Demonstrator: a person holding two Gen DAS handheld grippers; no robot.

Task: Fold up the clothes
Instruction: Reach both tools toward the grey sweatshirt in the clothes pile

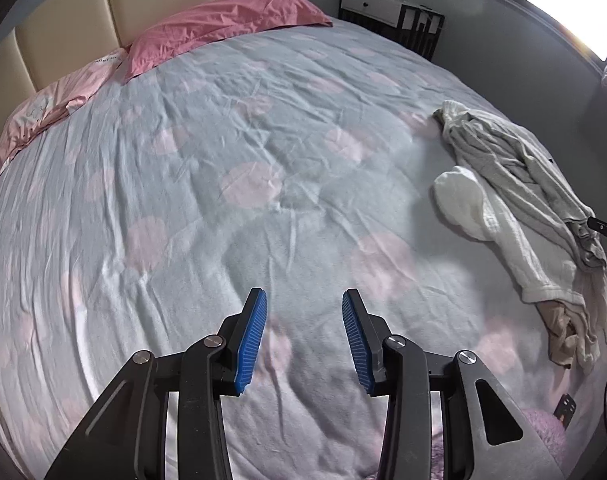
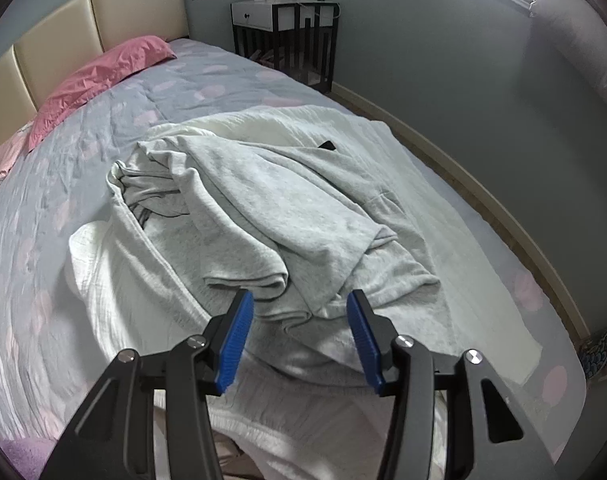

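A heap of clothes lies on the bed's right side: a grey garment (image 1: 515,168) crumpled over a white one (image 1: 499,228), with a beige piece (image 1: 559,332) at the near end. In the right wrist view the grey garment (image 2: 263,200) lies bunched on the spread white garment (image 2: 115,280). My left gripper (image 1: 305,304) is open and empty above the bare bedspread, well left of the heap. My right gripper (image 2: 299,304) is open and empty, just above the near folds of the grey garment.
The bed has a grey spread with pink dots (image 1: 223,160), pink pillows (image 1: 223,20) and a cream headboard (image 1: 63,32). A black and white nightstand (image 2: 287,28) stands by the wall. A window (image 1: 563,0) is at the right. A purple fluffy item (image 1: 543,424) lies at the bed's near edge.
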